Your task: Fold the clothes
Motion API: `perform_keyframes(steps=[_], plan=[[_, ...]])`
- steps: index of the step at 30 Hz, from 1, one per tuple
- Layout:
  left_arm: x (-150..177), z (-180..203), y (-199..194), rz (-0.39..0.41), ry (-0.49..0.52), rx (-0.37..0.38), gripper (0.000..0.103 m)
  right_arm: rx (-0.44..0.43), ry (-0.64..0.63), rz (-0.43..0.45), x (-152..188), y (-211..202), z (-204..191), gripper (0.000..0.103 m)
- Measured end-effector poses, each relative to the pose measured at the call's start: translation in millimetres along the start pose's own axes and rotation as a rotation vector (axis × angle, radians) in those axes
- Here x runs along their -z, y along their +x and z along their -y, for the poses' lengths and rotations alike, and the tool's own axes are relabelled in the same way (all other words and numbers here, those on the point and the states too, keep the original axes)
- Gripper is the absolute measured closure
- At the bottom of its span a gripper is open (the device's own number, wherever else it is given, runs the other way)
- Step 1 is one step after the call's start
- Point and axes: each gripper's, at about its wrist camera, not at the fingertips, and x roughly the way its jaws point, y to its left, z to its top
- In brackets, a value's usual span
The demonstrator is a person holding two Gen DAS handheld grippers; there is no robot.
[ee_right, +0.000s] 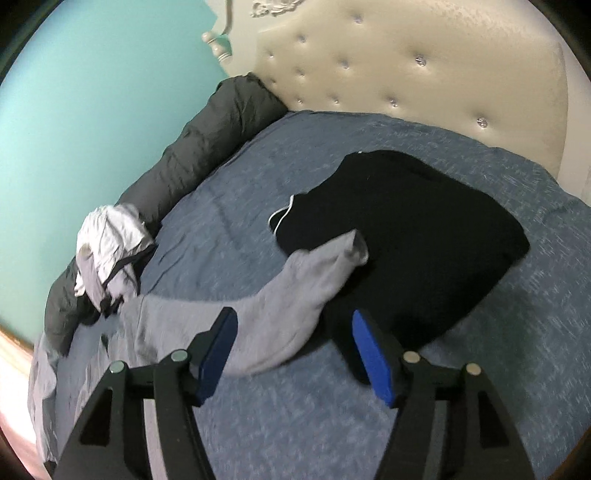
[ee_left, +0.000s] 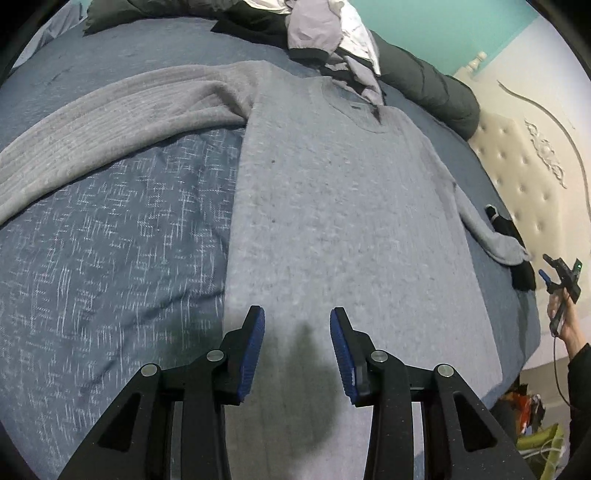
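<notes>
A grey sweater (ee_left: 332, 206) lies spread flat on the blue bedspread (ee_left: 110, 258), its body running straight ahead of the left tongs (ee_left: 297, 350) with the collar at the far end. The left tongs stand open at a moderate gap, holding nothing, poised above the hem end of the body. One sleeve (ee_left: 92, 122) stretches out well to their left; the other sleeve (ee_right: 295, 280) runs ahead of the right tongs (ee_right: 295, 354), its cuff resting on a black garment (ee_right: 406, 229) that lies folded or bunched beyond them. The right tongs are spread wide and empty, just above the sleeve near its middle. The knit looks thick, soft and limp, moderately light, not slippery; it is judged likely to drape and sag from any single grip point and to bunch rather than slide. Suitable holds appear to be the cuff or mid-sleeve for the right tongs and the hem corner or side seam for the left. A pile of clothes (ee_left: 325, 33) sits far ahead, partly overlapping the collar.
</notes>
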Motion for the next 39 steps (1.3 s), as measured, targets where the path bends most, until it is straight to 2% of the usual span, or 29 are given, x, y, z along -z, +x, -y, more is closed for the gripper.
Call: perform_keyframes(steps=[10, 11, 12, 14, 15, 16, 17, 18, 23, 30, 34, 39], plan=[[-7.4, -15.6, 19.3, -0.011, -0.042, -0.015, 0.063, 0.047, 0.002, -0.02, -16.8, 46.0, 15.5, 0.037], [-7.7, -17.2, 20.4, -0.012, -0.047, -0.017, 0.062, 0.045, 0.002, -0.011, -17.1, 48.1, 16.5, 0.041], [-7.9, -18.4, 21.2, -0.013, -0.049, -0.02, 0.062, 0.047, -0.001, -0.004, -17.4, 50.0, 17.2, 0.045], [-8.2, -19.7, 23.3, -0.021, -0.053, -0.025, 0.062, 0.066, -0.011, 0.0, -18.3, 55.2, 18.5, 0.068], [-8.4, -20.1, 24.6, -0.027, -0.053, -0.03, 0.062, 0.072, -0.018, -0.001, -18.7, 57.5, 18.7, 0.074], [-8.7, -20.2, 25.5, -0.03, -0.053, -0.033, 0.062, 0.074, -0.029, -0.001, -19.0, 59.5, 18.6, 0.087], [-9.0, -19.9, 26.0, -0.032, -0.052, -0.033, 0.062, 0.078, -0.044, 0.001, -18.9, 60.8, 18.2, 0.095], [-9.4, -19.4, 26.5, -0.033, -0.052, -0.033, 0.062, 0.083, -0.06, 0.007, -18.9, 61.1, 17.4, 0.098], [-11.6, -14.8, 28.6, -0.034, -0.052, -0.029, 0.062, 0.059, -0.112, 0.092, -32.5, 45.1, 11.3, 0.1], [-12.3, -5.8, 28.7, -0.027, -0.04, -0.027, 0.062, 0.059, -0.148, 0.226, -88.6, 5.0, 4.5, 0.1], [-13.9, -2.5, 33.3, -0.036, -0.035, -0.026, 0.062, 0.059, -0.154, 0.273, -111.1, -5.7, 6.2, 0.1], [-15.8, 1.7, 39.0, -0.047, -0.029, -0.026, 0.062, 0.116, -0.162, 0.164, -110.4, 23.3, 15.2, 0.1]])
